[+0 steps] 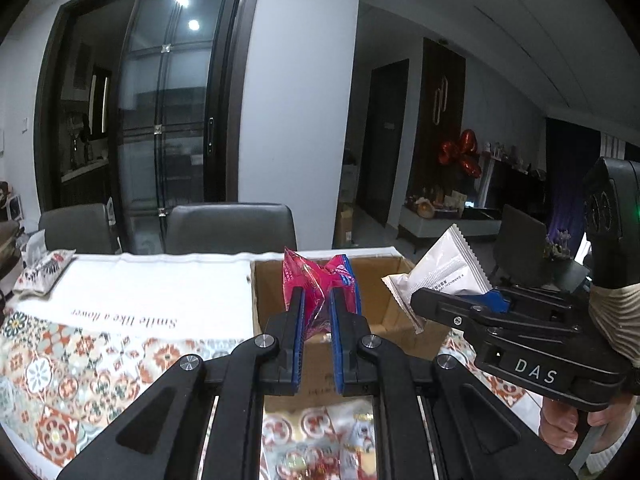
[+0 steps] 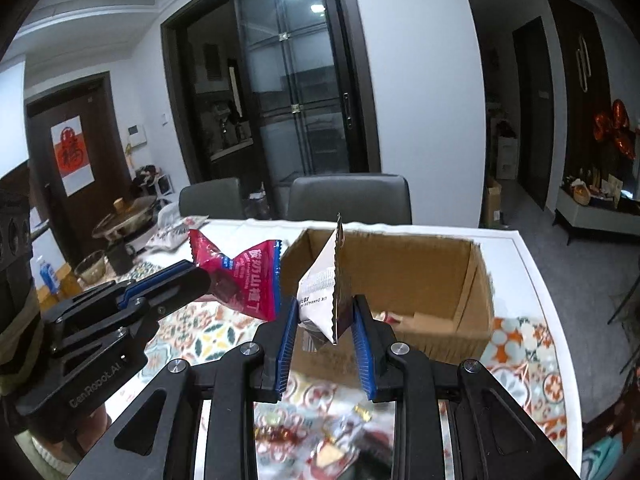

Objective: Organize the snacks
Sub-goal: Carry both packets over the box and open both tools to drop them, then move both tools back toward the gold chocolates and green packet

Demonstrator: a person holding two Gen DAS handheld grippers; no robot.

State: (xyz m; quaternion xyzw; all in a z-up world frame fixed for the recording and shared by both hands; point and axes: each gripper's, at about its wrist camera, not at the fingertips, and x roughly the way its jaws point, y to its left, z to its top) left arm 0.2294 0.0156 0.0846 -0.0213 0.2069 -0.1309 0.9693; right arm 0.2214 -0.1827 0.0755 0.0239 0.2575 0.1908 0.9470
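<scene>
My left gripper (image 1: 317, 300) is shut on a pink and blue snack packet (image 1: 316, 280) and holds it above the near wall of an open cardboard box (image 1: 396, 316). It also shows in the right wrist view (image 2: 200, 276) with the pink packet (image 2: 244, 276). My right gripper (image 2: 325, 312) is shut on a white snack packet (image 2: 324, 288), held above the near left corner of the box (image 2: 448, 280). The right gripper (image 1: 424, 300) and white packet (image 1: 440, 268) also show in the left wrist view.
A patterned tablecloth (image 1: 80, 360) covers the table. More snack packets (image 2: 320, 440) lie near the front edge. A patterned pouch (image 1: 40, 272) lies at the far left. Two grey chairs (image 1: 228, 228) stand behind the table. Pots and dishes (image 2: 120, 216) sit at the left.
</scene>
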